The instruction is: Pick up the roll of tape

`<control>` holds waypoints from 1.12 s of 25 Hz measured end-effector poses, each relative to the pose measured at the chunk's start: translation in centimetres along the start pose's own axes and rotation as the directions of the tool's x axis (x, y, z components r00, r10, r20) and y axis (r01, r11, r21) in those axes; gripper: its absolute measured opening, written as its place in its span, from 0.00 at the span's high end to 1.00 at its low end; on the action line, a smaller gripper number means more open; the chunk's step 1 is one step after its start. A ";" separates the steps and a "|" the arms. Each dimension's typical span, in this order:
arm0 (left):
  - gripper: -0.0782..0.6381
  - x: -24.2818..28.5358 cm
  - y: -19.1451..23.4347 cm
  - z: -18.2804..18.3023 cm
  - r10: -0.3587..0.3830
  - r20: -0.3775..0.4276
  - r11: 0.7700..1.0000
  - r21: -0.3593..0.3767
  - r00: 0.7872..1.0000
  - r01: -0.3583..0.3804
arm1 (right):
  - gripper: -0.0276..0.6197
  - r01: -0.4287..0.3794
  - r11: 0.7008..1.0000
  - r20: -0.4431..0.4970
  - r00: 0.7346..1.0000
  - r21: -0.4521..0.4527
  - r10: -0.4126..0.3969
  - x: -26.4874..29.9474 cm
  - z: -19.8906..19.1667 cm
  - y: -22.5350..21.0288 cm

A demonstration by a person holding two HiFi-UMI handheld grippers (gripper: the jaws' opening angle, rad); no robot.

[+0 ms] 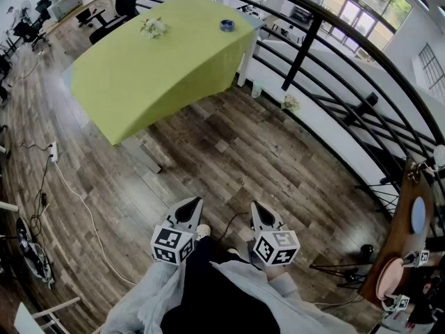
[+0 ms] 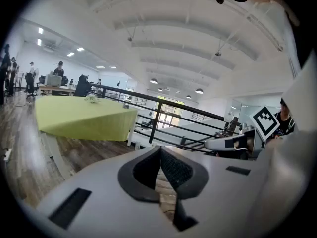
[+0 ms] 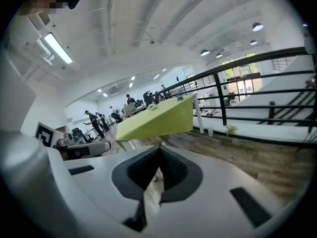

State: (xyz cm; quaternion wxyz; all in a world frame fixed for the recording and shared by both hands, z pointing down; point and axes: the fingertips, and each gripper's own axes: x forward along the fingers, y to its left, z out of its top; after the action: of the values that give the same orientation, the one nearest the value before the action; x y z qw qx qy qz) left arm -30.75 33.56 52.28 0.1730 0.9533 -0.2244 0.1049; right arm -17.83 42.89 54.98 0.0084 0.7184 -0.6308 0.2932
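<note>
- Standing well back from the green table right now, so I'm reading this step as just the walk-up, with nothing grabbed yet.
- I'm seeing the roll of tape sitting on the table's far side, near the corner closest to the railing. It's well apart from the little flower bunch, which is also on the table's far side.
- Both tools are riding clenched and empty. The left gripper is showing its jaws pressed together with nothing between them, and the right gripper is doing the same. Both are hanging over the wood floor, well short of the table.
- I'm leaning toward the right gripper for the grab, since the tape is lying toward that side of the table.
- I'm planning on going round the table's railing-side edge instead of stretching across it, and opening the jaws before arriving at the table. Then I'm coming down with one jaw inside the roll's hole and one outside its wall.
- I'm also minding the cloth: it's draping loose over the table, so I'm guessing a dragging jaw would tug it and shift the tape.
</note>
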 end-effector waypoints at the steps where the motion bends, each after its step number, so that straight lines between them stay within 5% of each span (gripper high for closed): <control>1: 0.87 -1.1 -0.8 -0.7 0.014 0.005 1.000 -0.010 1.000 -0.014 | 0.95 -0.003 1.000 -0.003 1.000 -0.001 0.003 -1.2 -0.9 0.3; 13: 0.87 -8.4 -7.9 -4.4 0.074 0.079 0.997 -0.029 0.994 -0.072 | 0.95 0.030 0.999 0.074 0.997 0.028 -0.032 -10.5 -4.1 0.8; 28: 0.87 -7.5 -10.0 -4.1 0.071 0.108 0.997 -0.018 0.992 -0.069 | 0.95 0.081 0.997 0.155 0.984 0.012 -0.082 -13.3 -3.3 -1.8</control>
State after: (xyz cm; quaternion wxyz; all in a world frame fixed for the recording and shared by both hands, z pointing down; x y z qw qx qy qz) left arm -33.17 46.41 51.19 0.1635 0.9479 -0.2675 0.0571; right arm -17.96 56.57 52.64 -0.0309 0.7642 -0.5989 0.2374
